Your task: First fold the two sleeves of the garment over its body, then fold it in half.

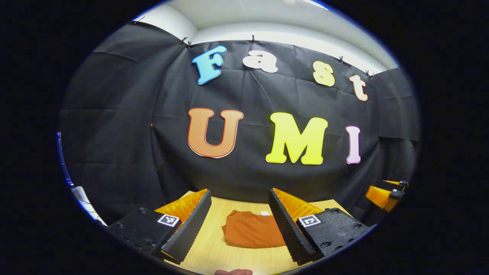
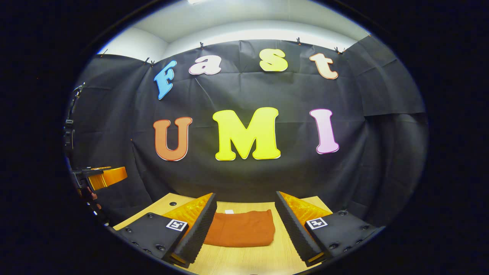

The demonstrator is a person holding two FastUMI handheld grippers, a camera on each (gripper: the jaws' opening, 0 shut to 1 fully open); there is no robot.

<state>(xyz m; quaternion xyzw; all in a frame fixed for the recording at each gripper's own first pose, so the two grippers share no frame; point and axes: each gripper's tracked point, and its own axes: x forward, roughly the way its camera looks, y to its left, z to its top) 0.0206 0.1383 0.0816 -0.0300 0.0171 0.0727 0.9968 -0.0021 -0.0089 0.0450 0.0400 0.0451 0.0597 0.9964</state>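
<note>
In the left gripper view, our left gripper (image 1: 240,225) holds its 2 fingers (image 1: 189,229) spread wide, gripping nothing. Between and beyond them, the folded orange garment (image 1: 252,231) lies flat on the wooden counter (image 1: 214,248), its right edge hidden behind the right finger. Farther right, near the wall, we see the other gripper. In the right gripper view, our right gripper (image 2: 246,227) also has its 2 fingers (image 2: 296,231) wide apart and empty, with the garment (image 2: 242,229) beyond them on the counter (image 2: 244,259), nearer the left finger.
</note>
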